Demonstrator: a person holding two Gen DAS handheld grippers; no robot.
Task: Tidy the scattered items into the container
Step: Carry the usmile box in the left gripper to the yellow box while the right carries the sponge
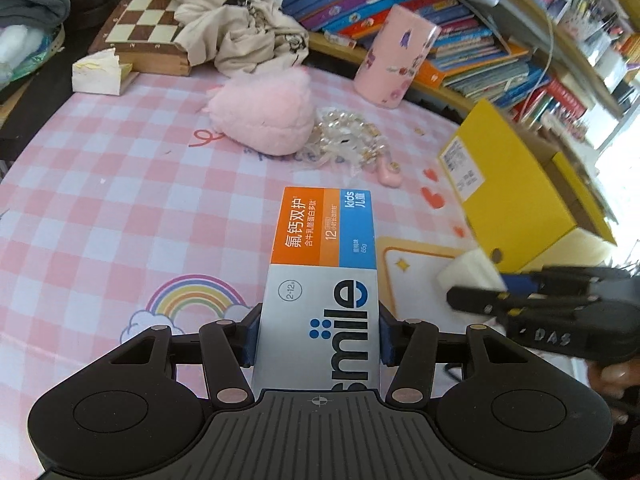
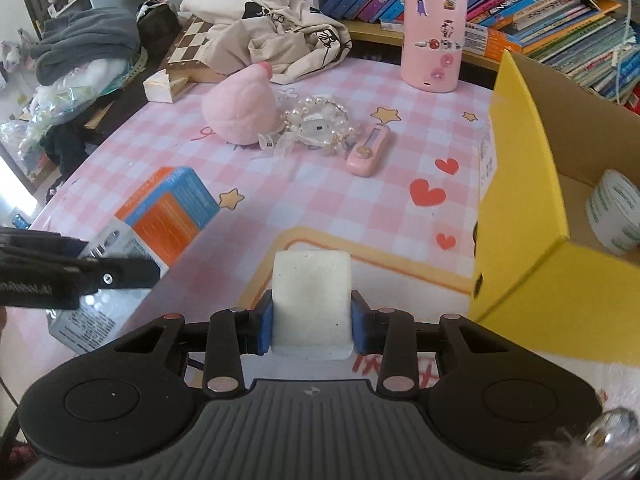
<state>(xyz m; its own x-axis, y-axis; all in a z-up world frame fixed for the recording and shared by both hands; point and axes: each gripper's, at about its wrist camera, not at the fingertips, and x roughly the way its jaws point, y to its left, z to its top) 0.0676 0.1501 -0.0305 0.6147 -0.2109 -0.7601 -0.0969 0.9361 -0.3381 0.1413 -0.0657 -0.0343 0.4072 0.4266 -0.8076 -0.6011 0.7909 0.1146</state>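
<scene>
Yellow box holds 1 tape roll; left gripper clamps toothpaste carton, right gripper clamps sponge.

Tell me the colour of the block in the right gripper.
White block, seen best in the right wrist view.

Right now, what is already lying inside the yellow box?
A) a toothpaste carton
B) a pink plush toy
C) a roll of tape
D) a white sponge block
C: the right wrist view shows a roll of tape on the floor of the yellow box; nothing else can be seen inside it.
</scene>
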